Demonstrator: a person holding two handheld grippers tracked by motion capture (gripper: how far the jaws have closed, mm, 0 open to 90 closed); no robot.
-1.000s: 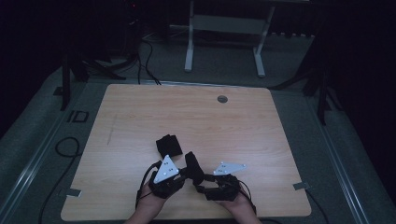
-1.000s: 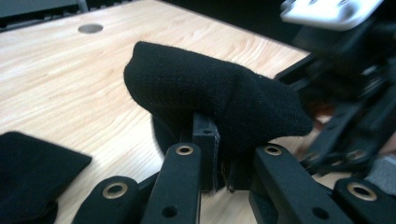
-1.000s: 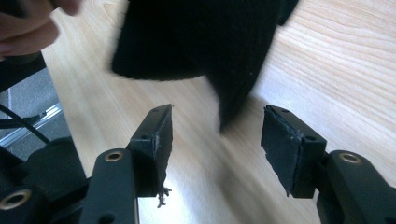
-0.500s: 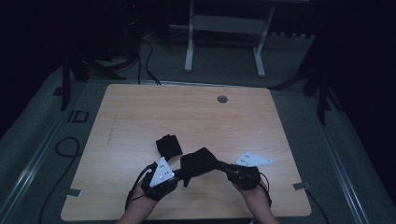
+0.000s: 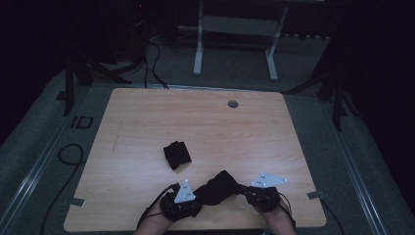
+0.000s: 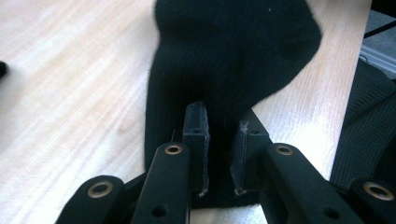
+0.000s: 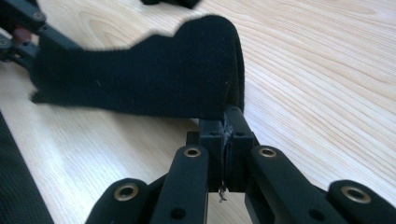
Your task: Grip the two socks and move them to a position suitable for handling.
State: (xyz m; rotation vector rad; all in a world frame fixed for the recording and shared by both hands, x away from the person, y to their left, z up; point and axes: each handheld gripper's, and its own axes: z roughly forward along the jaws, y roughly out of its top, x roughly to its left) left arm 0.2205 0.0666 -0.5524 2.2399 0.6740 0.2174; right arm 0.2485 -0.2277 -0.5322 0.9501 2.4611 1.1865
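- Black sock (image 5: 219, 188): stretched between the two grippers near the front edge of the tabletop, its middle humped upward; seemingly held at both ends so it can be flattened or folded.
- Right gripper (image 5: 248, 193): jaws pressed together on one end of the sock (image 7: 154, 79), a thin fold of fabric pinched between the pads; this firm grip probably serves as the anchor while the cloth is drawn out.
- Left gripper (image 5: 195, 201): jaws have just been opening slightly, with the other end of the sock (image 6: 224, 60) lying between them; a narrow gap shows between the pads (image 6: 196, 140), so the grip appears to be loosening rather than clamping.
- Second black sock (image 5: 176, 154): bundled, lying apart toward the middle of the tabletop, clear of the working zone.
- Tabletop (image 5: 147, 122): pale wood, with a small round grommet (image 5: 233, 104) near the far edge.
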